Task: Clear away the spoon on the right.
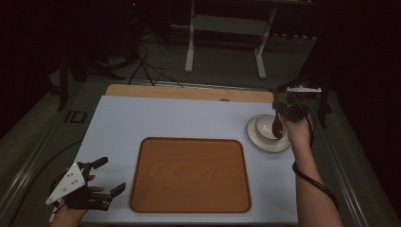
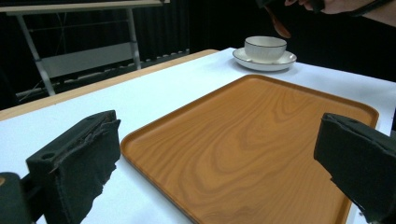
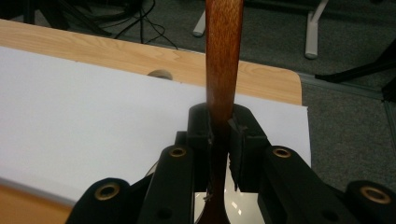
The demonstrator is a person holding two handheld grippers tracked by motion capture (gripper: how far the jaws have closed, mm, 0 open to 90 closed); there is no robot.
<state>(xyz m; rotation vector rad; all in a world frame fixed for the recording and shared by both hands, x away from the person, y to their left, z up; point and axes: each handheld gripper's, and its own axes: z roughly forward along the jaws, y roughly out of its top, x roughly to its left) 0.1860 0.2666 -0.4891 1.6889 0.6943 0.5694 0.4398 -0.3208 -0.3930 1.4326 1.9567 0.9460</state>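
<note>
Over at the far right of the table (image 1: 142,118), the right gripper (image 1: 279,112) is clamped on a brown wooden spoon (image 1: 277,126). In the right gripper view its two black jaws press together on the spoon's handle (image 3: 223,70), which runs up past them and out of the top of the picture. In the high view the spoon hangs with its bowl end downward, over a white bowl (image 1: 265,126) that sits on a white saucer (image 1: 255,139). In the left gripper view the spoon (image 2: 278,24) appears just above the bowl (image 2: 265,47) and clear of its rim, with the saucer (image 2: 243,57) beneath; the person's right hand (image 2: 334,4) is at the top edge there.

A wooden tray (image 1: 190,175) with rounded corners lies flat in the middle of the white table, just beside the saucer and apart from it. Nothing lies on the tray.

The left gripper (image 1: 105,177) rests at the near left corner of the table, beside the tray's left edge. Its jaws stand wide apart with nothing between them; in the left gripper view they frame the tray (image 2: 252,140) from either side. The grey three-cornered plate (image 1: 66,182) sits on top of it.
</note>
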